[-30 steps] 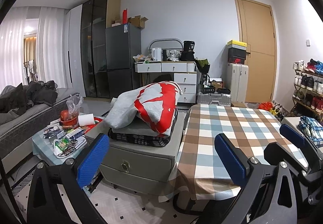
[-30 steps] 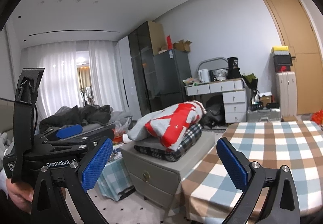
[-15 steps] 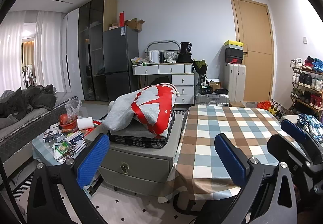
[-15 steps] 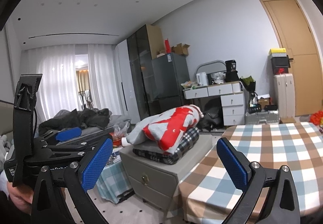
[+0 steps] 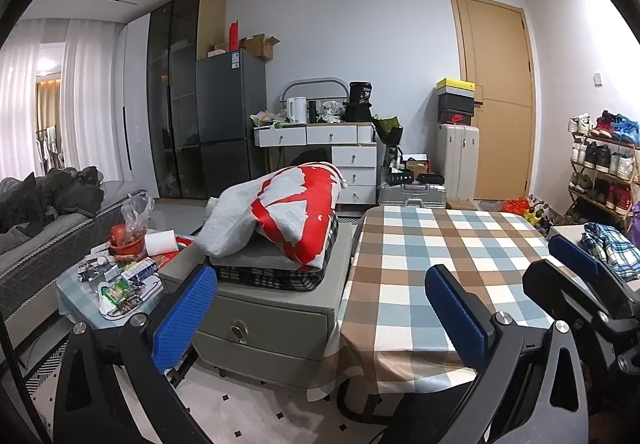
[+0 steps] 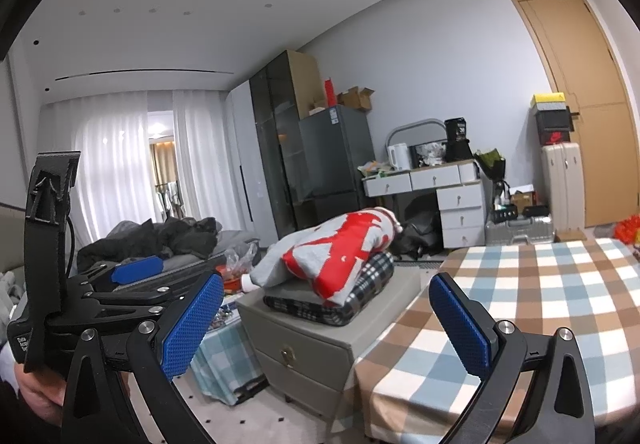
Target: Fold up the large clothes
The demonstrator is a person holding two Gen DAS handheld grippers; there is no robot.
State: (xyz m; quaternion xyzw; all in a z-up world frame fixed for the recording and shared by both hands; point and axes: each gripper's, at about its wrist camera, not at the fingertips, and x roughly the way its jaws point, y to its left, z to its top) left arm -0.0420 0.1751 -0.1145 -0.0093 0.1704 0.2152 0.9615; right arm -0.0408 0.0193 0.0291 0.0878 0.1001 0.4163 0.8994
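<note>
While both grippers hang in the air short of the table (image 5: 440, 244), neither touches any cloth. Left gripper (image 5: 320, 308): fingers spread wide, nothing between the blue pads (image 5: 184, 312). Right gripper (image 6: 332, 320): likewise spread wide and empty; in the left view it also appears at the lower right edge.

Change over the last second: slight. In the left view the room has slid downward and the ceiling takes up less of the top, so that camera has tipped or dropped a little; the right view has tilted up by a similar small amount, with more ceiling showing. Pile, table and cabinet (image 5: 260, 320) lie as they did. No garment has been lifted or shifted.

Task items: a grey-and-red garment (image 5: 288, 211) is heaped on a folded plaid layer (image 5: 272, 276) atop the cabinet, just left of the table. A second plaid garment (image 5: 612, 248) lies at the far right, beyond the table's edge. The checked tablecloth bears no clothing.

Reading: the fold has not begun. The grippers seem only to be settling their aim, and a garment must first be fetched, probably from the pile, and spread on the table.
</note>
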